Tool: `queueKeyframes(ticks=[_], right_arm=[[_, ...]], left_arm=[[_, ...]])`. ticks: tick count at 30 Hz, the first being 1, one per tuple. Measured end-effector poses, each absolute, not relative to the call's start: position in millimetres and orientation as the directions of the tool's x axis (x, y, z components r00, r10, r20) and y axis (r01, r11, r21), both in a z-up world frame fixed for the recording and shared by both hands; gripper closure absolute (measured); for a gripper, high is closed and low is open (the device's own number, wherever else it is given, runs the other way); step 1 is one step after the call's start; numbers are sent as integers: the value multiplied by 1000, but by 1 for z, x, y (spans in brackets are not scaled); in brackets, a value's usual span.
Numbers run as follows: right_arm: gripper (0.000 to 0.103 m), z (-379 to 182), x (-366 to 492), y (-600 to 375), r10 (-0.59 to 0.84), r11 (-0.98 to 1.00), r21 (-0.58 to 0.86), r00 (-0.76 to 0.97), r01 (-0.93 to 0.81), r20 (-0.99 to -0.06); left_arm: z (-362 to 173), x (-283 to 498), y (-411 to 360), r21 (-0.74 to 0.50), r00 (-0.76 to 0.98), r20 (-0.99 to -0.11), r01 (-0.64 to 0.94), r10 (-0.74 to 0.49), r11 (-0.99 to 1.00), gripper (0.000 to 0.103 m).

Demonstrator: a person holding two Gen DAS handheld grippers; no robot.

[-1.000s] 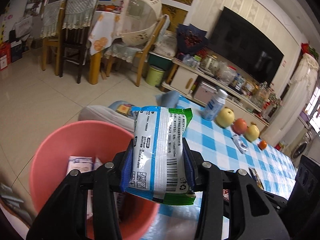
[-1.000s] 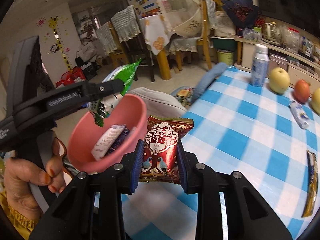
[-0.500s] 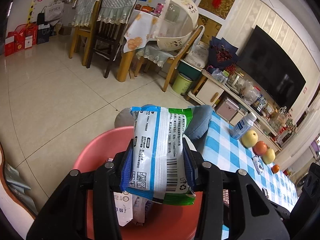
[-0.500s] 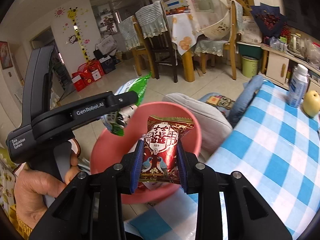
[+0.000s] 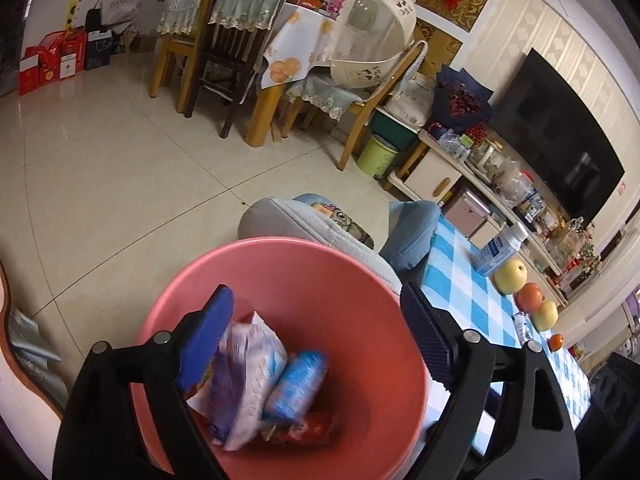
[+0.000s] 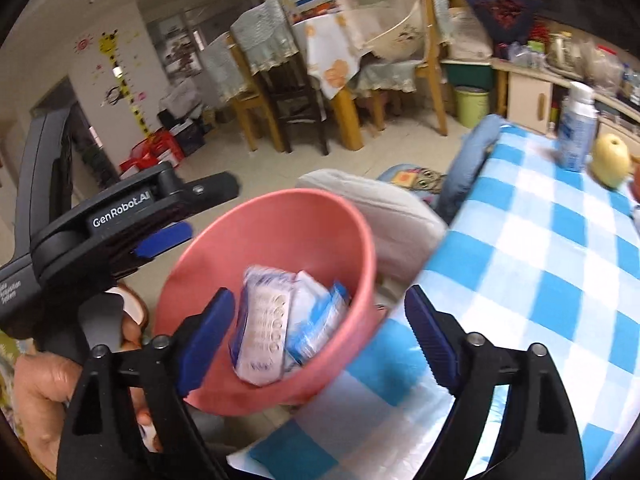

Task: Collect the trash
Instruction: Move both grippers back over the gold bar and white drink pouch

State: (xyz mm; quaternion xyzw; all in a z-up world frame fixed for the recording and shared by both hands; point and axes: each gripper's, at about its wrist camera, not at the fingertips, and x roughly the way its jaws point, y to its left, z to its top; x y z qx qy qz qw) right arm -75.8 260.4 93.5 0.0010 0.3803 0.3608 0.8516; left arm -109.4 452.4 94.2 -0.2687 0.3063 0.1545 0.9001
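A pink bin [image 5: 360, 280] stands beside the blue-checked table [image 5: 472, 292]; it also shows in the right wrist view [image 6: 280, 232]. Inside lie several snack packets, among them a white and blue packet [image 5: 248, 364] and a red wrapper [image 5: 308, 432]. In the right wrist view the packets [image 6: 280, 320] look blurred. My left gripper [image 5: 316, 336] is open and empty above the bin. My right gripper [image 6: 320, 328] is open and empty above the bin's near side. The left gripper's body [image 6: 120, 216] shows at the left of the right wrist view.
A bottle [image 5: 500, 248] and several fruits [image 5: 508, 276] stand on the table. Grey and blue cushions [image 5: 320, 224] lie beyond the bin. Dining chairs and a table [image 5: 248, 40] stand across the tiled floor. A TV cabinet [image 5: 500, 172] runs along the right wall.
Both grippers have opened over the bin. The white and blue packet and the red packet have left the jaws and dropped into the bin.
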Motion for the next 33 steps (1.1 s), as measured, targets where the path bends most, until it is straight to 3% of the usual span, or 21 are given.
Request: queueKeyframes(ticks=[2,17,33], right_arm=[[12,94,-77,252,594,761,257,479,-596,-646],[10,93,-94,222,532,792,143,556,-594,-639],[8,95,-102,169,482,833,130,592,-537,-646]], left_arm=[[94,-109,452,-379,759,-639,-450,123,809,14],[97,-96,423,-340,773,-628,-382,96,859,13],[96,-80,386,-288,766,-638,-330,77,899,12]])
